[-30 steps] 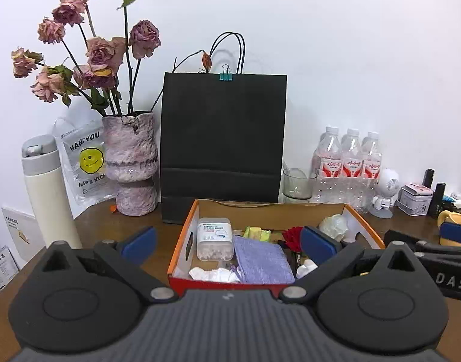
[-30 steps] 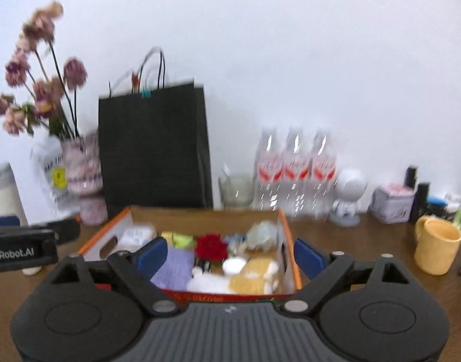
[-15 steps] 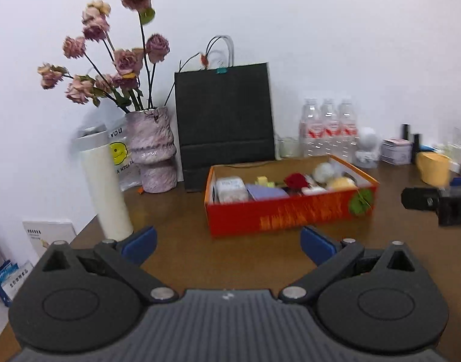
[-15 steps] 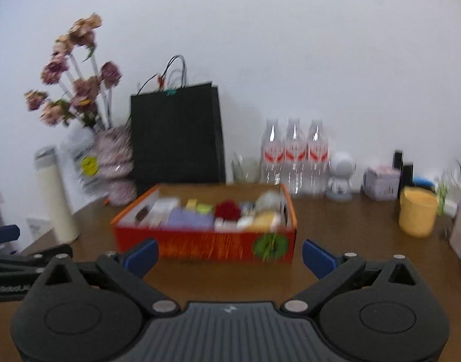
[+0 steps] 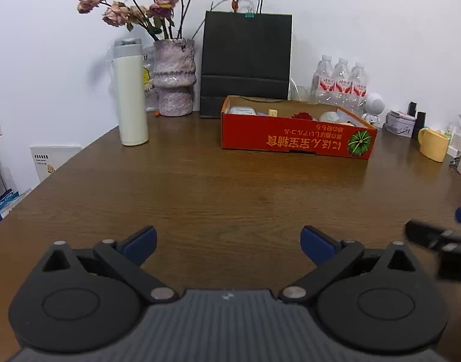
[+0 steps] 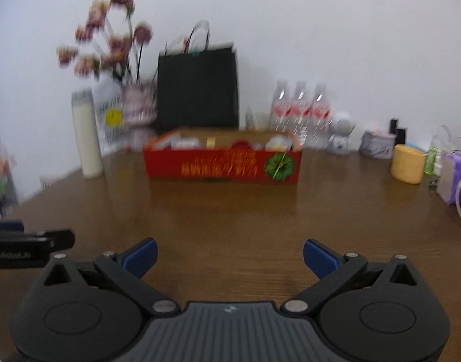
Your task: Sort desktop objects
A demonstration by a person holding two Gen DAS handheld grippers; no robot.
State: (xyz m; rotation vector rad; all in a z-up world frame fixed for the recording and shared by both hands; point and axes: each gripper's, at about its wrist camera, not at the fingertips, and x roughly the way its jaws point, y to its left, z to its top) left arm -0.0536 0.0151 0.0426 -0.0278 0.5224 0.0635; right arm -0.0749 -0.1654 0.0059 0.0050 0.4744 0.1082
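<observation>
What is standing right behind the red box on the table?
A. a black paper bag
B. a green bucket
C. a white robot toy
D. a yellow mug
A: the black paper bag stands upright against the wall directly behind the red box, while the yellow mug sits far off to the box's right.

vase of dried roses (image 5: 174, 75) | black paper bag (image 5: 245, 63) | three water bottles (image 5: 340, 83) | yellow mug (image 5: 434, 144)

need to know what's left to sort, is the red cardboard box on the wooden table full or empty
Partly filled. The red cardboard box is open-topped, and a white container, a red flower-like item and other small things show above its rim.
</observation>
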